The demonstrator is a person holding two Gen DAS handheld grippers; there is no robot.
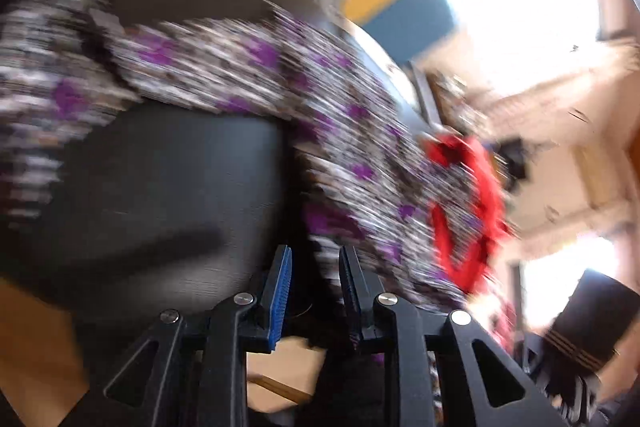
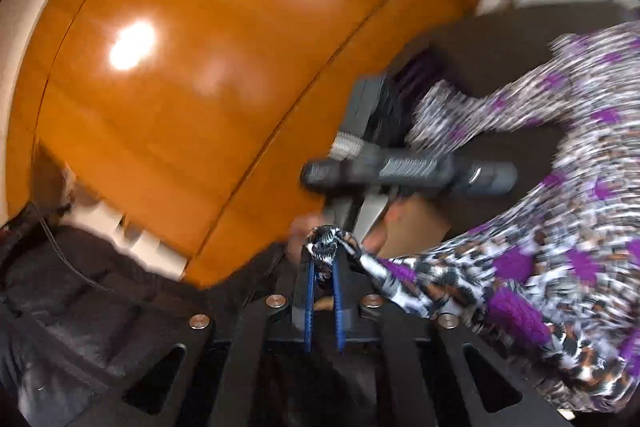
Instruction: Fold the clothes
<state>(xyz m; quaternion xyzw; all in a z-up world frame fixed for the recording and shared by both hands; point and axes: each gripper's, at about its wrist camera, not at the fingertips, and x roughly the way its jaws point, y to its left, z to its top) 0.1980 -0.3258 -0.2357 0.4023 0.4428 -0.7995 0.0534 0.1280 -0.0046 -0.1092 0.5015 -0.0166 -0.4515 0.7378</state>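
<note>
Above dark table [image 1: 160, 187], patterned garment [image 2: 540, 267] pinched in right jaws.

Soft patterned cloth garment [image 2: 540, 267] against a glossy orange wooden panel [image 2: 200, 67]; matt black plastic gripper arms, ribbed blue pads [image 1: 282, 291].

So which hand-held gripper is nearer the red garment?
Left. The left hand-held gripper has the red garment just ahead to its right; the right hand-held gripper shows none.

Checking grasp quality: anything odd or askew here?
Right gripper pinches only a bunched tip of the patterned garment, so hold looks marginal. Left gripper is open beside the cloth. Both views are motion-blurred.
</note>
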